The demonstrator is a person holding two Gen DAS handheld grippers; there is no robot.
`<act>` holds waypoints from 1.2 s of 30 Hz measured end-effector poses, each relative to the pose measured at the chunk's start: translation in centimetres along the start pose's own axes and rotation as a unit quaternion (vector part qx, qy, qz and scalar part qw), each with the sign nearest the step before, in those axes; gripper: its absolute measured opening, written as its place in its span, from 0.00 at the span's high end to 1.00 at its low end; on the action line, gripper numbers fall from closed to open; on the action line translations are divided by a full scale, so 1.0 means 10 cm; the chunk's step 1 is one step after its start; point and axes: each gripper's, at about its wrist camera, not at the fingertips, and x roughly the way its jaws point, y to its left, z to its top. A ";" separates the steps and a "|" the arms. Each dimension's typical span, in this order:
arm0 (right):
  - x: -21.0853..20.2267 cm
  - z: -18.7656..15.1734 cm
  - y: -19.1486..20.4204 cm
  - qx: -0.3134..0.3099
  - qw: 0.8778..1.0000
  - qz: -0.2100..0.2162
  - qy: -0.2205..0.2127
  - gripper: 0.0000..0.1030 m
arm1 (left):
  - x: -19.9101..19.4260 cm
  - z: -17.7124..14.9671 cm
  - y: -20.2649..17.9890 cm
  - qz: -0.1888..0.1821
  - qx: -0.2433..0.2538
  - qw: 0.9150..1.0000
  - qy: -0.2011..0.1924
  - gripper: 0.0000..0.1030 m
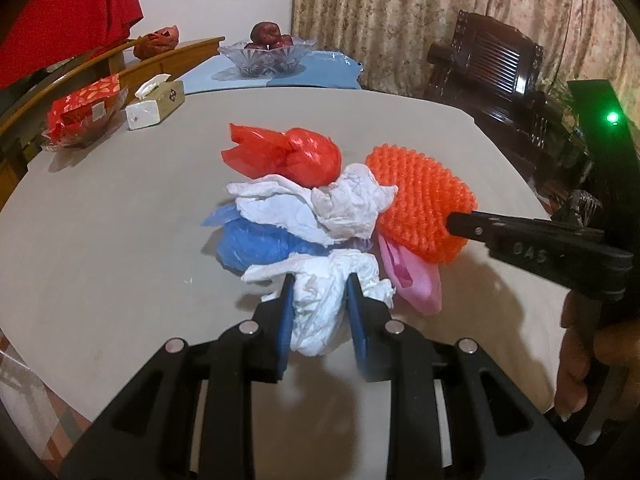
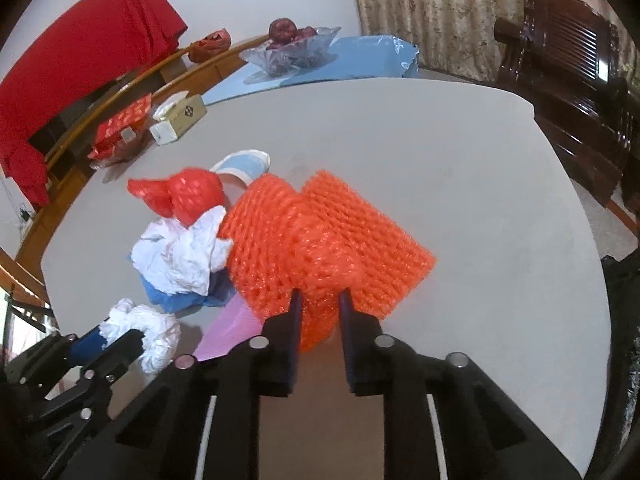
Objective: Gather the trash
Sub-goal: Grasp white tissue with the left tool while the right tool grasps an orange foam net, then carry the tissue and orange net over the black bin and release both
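While left claw (image 1: 318,292) pinches white tissue (image 1: 316,312), only right view shows right claw (image 2: 320,300) pinching orange foam net (image 2: 320,240).

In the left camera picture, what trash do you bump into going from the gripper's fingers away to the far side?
White tissue in the left gripper → blue bag → crumpled white paper → red bag.

This is a home, a dining or living room. A big pale tabletop (image 1: 120,208) holds a glass bowl of fruit (image 1: 266,54) and a tissue box (image 1: 156,104). Flowery curtains (image 1: 400,12) hang behind a dark carved wooden chair (image 1: 492,68).
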 end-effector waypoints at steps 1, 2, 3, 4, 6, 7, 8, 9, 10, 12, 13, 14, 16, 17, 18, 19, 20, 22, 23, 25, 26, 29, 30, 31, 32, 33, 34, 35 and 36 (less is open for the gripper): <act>-0.06 0.01 -0.01 0.004 1.000 0.001 -0.005 0.85 | -0.02 0.01 -0.01 0.000 0.000 1.000 -0.002 0.77; -0.10 0.02 -0.02 0.005 1.000 0.002 -0.009 0.86 | -0.05 0.01 -0.02 0.000 0.002 1.000 -0.004 0.77; -0.16 0.02 -0.03 0.006 1.000 0.002 -0.012 0.86 | -0.10 0.03 -0.04 0.001 0.003 1.000 -0.008 0.77; -0.23 0.03 -0.04 0.007 1.000 0.001 -0.018 0.86 | -0.13 0.03 -0.05 0.001 0.003 1.000 -0.010 0.77; -0.33 0.03 -0.06 0.009 1.000 0.001 -0.026 0.87 | -0.19 0.04 -0.08 -0.001 0.003 1.000 -0.015 0.77; -0.41 0.02 -0.08 0.011 0.999 0.000 -0.031 0.87 | -0.23 0.06 -0.10 -0.002 0.003 1.000 -0.018 0.77; -0.46 0.02 -0.09 0.012 0.999 -0.001 -0.035 0.87 | -0.25 0.07 -0.11 -0.003 0.004 1.000 -0.020 0.76; -0.52 0.01 -0.11 0.013 0.999 -0.002 -0.039 0.87 | -0.28 0.08 -0.14 -0.003 0.004 1.000 -0.022 0.77; -0.61 0.00 -0.13 0.016 0.999 -0.003 -0.045 0.87 | -0.32 0.09 -0.17 -0.004 0.005 1.000 -0.025 0.77; -0.75 -0.02 -0.17 0.021 0.998 -0.005 -0.054 0.87 | -0.39 0.11 -0.22 -0.005 0.007 1.000 -0.029 0.77; -0.83 -0.03 -0.19 0.024 0.998 -0.006 -0.059 0.87 | -0.43 0.12 -0.26 -0.005 0.009 0.999 -0.032 0.77; -0.90 -0.01 -0.21 0.028 0.997 -0.006 -0.065 0.87 | -0.47 0.14 -0.30 -0.005 0.010 0.999 -0.035 0.77; -1.06 -0.02 -0.25 0.034 0.996 -0.008 -0.076 0.87 | -0.54 0.15 -0.38 -0.006 0.014 0.999 -0.039 0.77; -1.12 -0.02 -0.27 0.036 0.996 -0.008 -0.080 0.87 | -0.58 0.17 -0.42 -0.004 0.016 0.999 -0.042 0.77; -1.22 -0.02 -0.29 0.037 0.995 -0.010 -0.087 0.87 | -0.63 0.18 -0.47 -0.004 0.018 0.999 -0.045 0.76; -1.29 -0.03 -0.31 0.038 0.995 -0.012 -0.092 0.87 | -0.66 0.19 -0.50 -0.007 0.019 0.999 -0.047 0.76; -1.36 -0.03 -0.32 0.039 0.994 -0.013 -0.097 0.87 | -0.69 0.20 -0.53 -0.009 0.020 0.999 -0.050 0.76; -1.51 -0.06 -0.37 0.041 0.993 -0.017 -0.106 0.87 | -0.76 0.21 -0.62 -0.012 0.027 0.998 -0.055 0.76; -1.59 -0.07 -0.40 0.042 0.993 -0.021 -0.112 0.87 | -0.78 0.23 -0.65 -0.014 0.030 0.998 -0.057 0.76; -1.72 -0.10 -0.46 0.044 0.992 -0.029 -0.119 0.87 | -0.84 0.25 -0.76 -0.018 0.035 0.997 -0.059 0.76; -1.77 -0.11 -0.50 0.045 0.991 -0.031 -0.121 0.87 | -0.86 0.25 -0.81 -0.018 0.038 0.997 -0.060 0.76; -1.93 -0.17 -0.63 0.052 0.989 -0.047 -0.129 0.87 | -0.90 0.28 -0.97 -0.020 0.047 0.997 -0.061 0.76; -1.98 -0.20 -0.68 0.054 0.989 -0.052 -0.130 0.87 | -0.91 0.29 -1.05 -0.020 0.051 0.997 -0.061 0.76; -2.05 -0.23 -0.76 0.057 0.988 -0.061 -0.133 0.87 | -0.92 0.29 -1.12 -0.022 0.053 0.997 -0.061 0.76; -2.09 -0.25 -0.81 0.059 0.987 -0.066 -0.134 0.87 | -0.92 0.30 -1.17 -0.024 0.054 0.996 -0.060 0.76; -2.13 -0.27 -0.87 0.062 0.986 -0.072 -0.134 0.87 | -0.93 0.31 -1.24 -0.025 0.056 0.996 -0.061 0.76; -2.19 -0.31 -0.94 0.064 0.985 -0.081 -0.135 0.87 | -0.94 0.32 -1.34 -0.029 0.060 0.996 -0.061 0.76; -2.24 -0.34 -1.01 0.065 0.985 -0.089 -0.136 0.87 | -0.95 0.32 -1.39 -0.032 0.061 0.996 -0.061 0.76; -2.30 -0.38 -1.10 0.068 0.983 -0.098 -0.138 0.87 | -0.95 0.34 -1.49 -0.037 0.065 0.995 -0.061 0.76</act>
